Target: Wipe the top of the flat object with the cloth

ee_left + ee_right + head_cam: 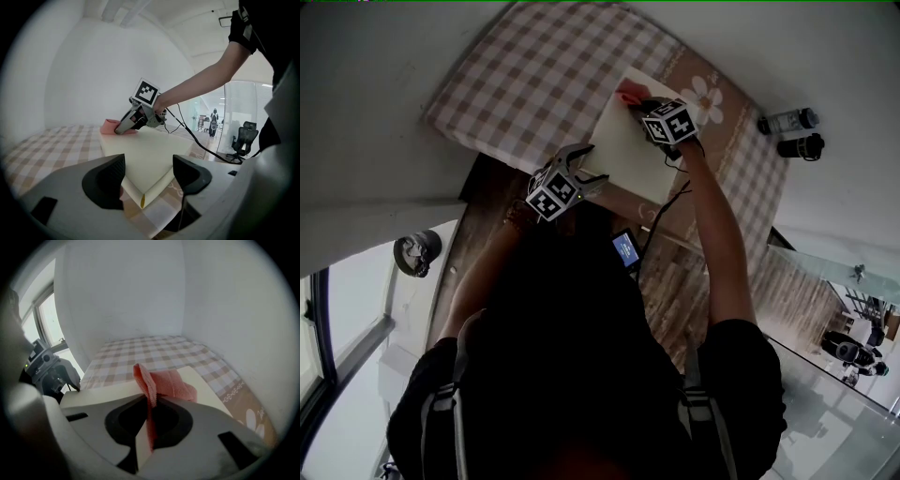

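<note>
Wiping in hand: right gripper (149, 427) clamped on cloth (173, 383), which lies ahead of fingers on flat object (145, 150). Left gripper (147, 180) jaws apart, object's near corner between them. Next: sweep cloth across top, keeping pressure.

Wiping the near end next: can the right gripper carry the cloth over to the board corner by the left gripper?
Mostly yes. The board top is bare between the right gripper, shut on the cloth, and the left gripper; only the corner its jaws straddle looks blocked.
</note>
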`<state>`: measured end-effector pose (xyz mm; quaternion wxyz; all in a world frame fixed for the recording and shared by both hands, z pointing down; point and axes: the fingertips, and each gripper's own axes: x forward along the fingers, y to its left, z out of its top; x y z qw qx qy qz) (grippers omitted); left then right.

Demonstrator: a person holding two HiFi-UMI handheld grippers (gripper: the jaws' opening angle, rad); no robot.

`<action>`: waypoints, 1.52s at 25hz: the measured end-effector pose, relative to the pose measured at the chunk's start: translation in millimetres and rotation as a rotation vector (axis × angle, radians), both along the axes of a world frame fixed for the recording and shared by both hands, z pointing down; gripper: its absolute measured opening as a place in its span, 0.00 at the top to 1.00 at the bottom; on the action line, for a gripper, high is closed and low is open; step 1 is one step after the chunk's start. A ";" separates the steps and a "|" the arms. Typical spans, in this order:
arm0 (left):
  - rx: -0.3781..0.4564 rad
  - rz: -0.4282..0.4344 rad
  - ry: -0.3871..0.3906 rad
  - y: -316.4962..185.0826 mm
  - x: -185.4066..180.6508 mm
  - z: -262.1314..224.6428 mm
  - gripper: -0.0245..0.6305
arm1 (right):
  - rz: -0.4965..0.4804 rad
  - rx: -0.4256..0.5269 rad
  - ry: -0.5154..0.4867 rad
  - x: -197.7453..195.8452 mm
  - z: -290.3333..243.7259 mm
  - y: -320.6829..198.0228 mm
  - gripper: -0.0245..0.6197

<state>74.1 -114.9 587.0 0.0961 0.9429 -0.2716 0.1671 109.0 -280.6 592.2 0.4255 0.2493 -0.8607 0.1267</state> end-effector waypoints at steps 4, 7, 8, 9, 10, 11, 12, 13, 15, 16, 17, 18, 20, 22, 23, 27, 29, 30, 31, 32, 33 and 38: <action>-0.005 -0.006 0.000 0.7 -1.3 1.0 0.45 | -0.015 0.000 -0.011 -4.8 -0.9 10.1 0.93; -0.003 -0.005 0.000 -4.2 3.2 -3.6 0.45 | -0.023 -0.007 -0.014 -2.3 -6.6 11.9 0.93; 0.000 -0.006 0.003 -5.4 4.3 -4.9 0.45 | -0.025 -0.009 -0.015 -2.0 -7.0 13.3 0.93; 0.004 -0.007 0.008 -5.3 4.3 -5.3 0.45 | -0.029 -0.010 -0.014 -2.9 -5.8 16.4 0.93; 0.007 -0.009 0.011 -4.1 2.8 -3.7 0.45 | -0.032 -0.011 -0.014 -5.2 -3.6 20.8 0.93; 0.006 -0.010 0.012 -2.5 0.3 -0.8 0.45 | -0.037 -0.013 -0.015 -8.7 -1.6 25.3 0.93; 0.003 -0.009 0.013 -1.4 -2.8 1.4 0.45 | -0.042 -0.015 -0.016 -12.9 -0.4 29.0 0.93; 0.002 -0.007 0.017 -1.4 -6.4 1.6 0.45 | -0.047 -0.016 -0.017 -17.7 -0.2 31.9 0.93; 0.006 -0.004 0.035 -3.3 -13.2 -4.0 0.45 | -0.054 -0.016 -0.020 -25.8 -1.1 36.7 0.93; 0.007 -0.004 0.046 -3.6 -13.8 -7.1 0.45 | -0.057 -0.015 -0.022 -26.8 -1.4 39.9 0.93; 0.008 -0.005 0.053 -2.9 -11.7 -8.5 0.45 | -0.059 -0.014 -0.023 -25.2 -1.3 43.8 0.93; 0.011 -0.005 0.053 -1.8 -7.8 -8.5 0.45 | -0.063 -0.011 -0.024 -22.2 -0.8 47.9 0.93; 0.025 -0.004 0.038 -0.7 -3.4 -7.5 0.45 | -0.068 -0.007 -0.030 -19.9 -0.5 54.2 0.93; 0.034 0.004 0.035 -2.8 -13.5 -8.3 0.43 | -0.067 -0.009 -0.044 -32.0 -1.4 56.3 0.93; 0.035 0.006 0.038 -4.9 -23.1 -9.2 0.41 | -0.065 -0.010 -0.051 -42.1 -2.0 56.3 0.93; 0.037 -0.018 0.028 -6.6 -32.4 -5.7 0.41 | -0.067 -0.014 -0.072 -48.7 -2.1 66.2 0.93; 0.027 -0.034 0.021 -1.6 -16.8 2.5 0.41 | -0.073 -0.016 -0.079 -31.8 -1.2 77.6 0.93; 0.024 -0.039 0.017 0.1 -11.8 3.7 0.41 | -0.078 -0.016 -0.082 -26.3 -1.1 82.6 0.93; 0.023 -0.042 0.014 1.0 -9.7 2.2 0.41 | -0.083 -0.017 -0.084 -24.0 -1.2 86.8 0.93; 0.023 -0.044 0.012 1.4 -9.5 1.0 0.41 | -0.088 -0.019 -0.085 -24.1 -1.5 90.4 0.93; 0.021 -0.045 0.013 1.9 -10.1 1.8 0.41 | -0.093 -0.019 -0.087 -25.4 -1.7 93.7 0.93; 0.007 -0.039 0.005 5.5 -12.3 8.0 0.41 | -0.116 -0.025 -0.096 -32.2 -0.9 109.2 0.93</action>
